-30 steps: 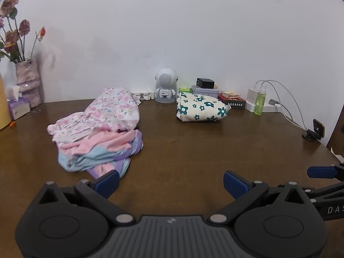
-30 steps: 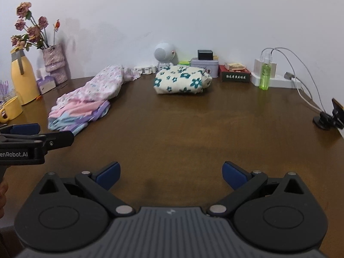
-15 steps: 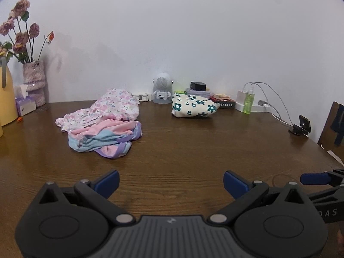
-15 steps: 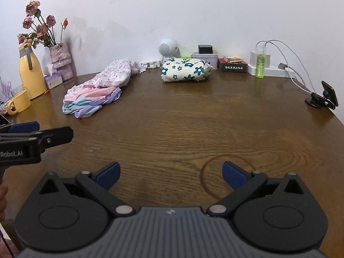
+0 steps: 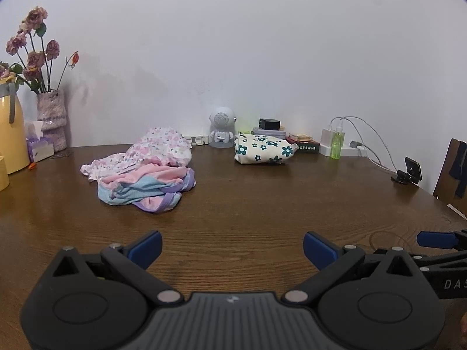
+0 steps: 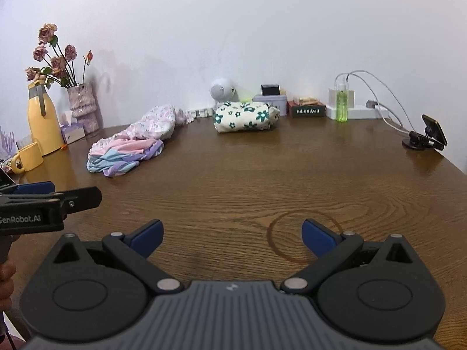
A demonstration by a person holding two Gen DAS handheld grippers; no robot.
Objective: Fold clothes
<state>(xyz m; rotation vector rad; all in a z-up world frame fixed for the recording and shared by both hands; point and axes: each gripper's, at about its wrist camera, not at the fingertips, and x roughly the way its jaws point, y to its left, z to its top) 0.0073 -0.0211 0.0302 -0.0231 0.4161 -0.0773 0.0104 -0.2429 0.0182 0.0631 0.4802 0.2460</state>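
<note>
A loose pile of clothes lies on the brown wooden table [image 5: 262, 210]: a pink, blue and purple garment [image 5: 146, 185] in front and a pink floral garment [image 5: 157, 148] behind it. The pile also shows in the right wrist view [image 6: 125, 153]. A folded cream garment with teal flowers [image 5: 262, 152] sits near the back wall, also in the right wrist view [image 6: 245, 116]. My left gripper [image 5: 232, 250] is open and empty over the near table. My right gripper [image 6: 230, 237] is open and empty, to the right of the left one.
At the back left stand a yellow thermos [image 6: 43, 122], a yellow mug [image 6: 27, 157], a flower vase [image 6: 83, 108] and a tissue box [image 5: 39, 147]. Along the wall are a small white robot figure [image 5: 222, 131], boxes, a green bottle [image 6: 342, 106], a charger with cables and a phone holder [image 6: 426, 137].
Both grippers have drawn back from the clothes toward the near table edge. The clothes look farther away. Both stay open and empty.
</note>
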